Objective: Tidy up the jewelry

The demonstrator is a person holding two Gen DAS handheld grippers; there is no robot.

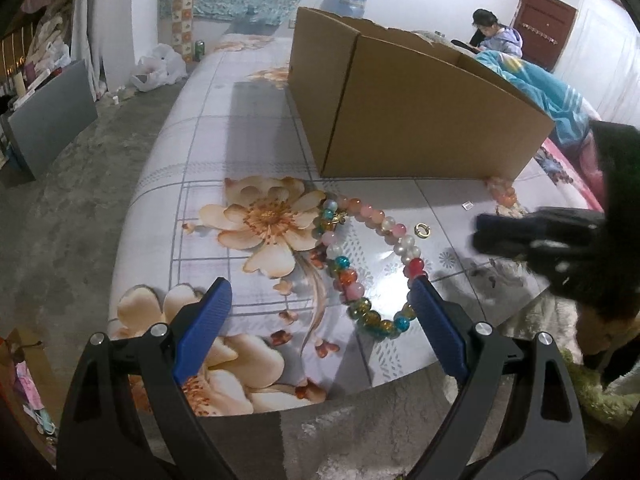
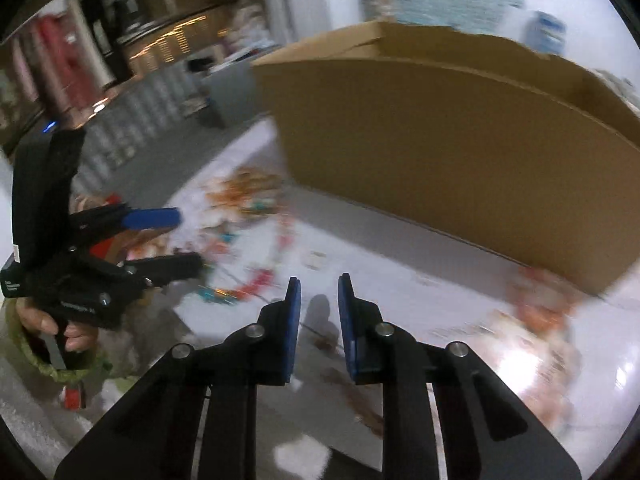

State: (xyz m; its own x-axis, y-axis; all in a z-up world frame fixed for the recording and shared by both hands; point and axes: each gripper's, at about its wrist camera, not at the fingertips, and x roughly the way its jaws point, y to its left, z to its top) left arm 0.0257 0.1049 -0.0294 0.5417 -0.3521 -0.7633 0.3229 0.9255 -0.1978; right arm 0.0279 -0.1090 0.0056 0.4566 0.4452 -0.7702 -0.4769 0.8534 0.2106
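Left gripper (image 1: 320,300) hovers spread wide over a beaded necklace (image 1: 360,264); right gripper (image 2: 319,294), narrowed, pinches nothing.

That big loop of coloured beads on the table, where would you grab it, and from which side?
Grip the beaded necklace at its near end, coming down from above with the left gripper. The strand lies flat in a loop, so fingers can straddle one line of beads.
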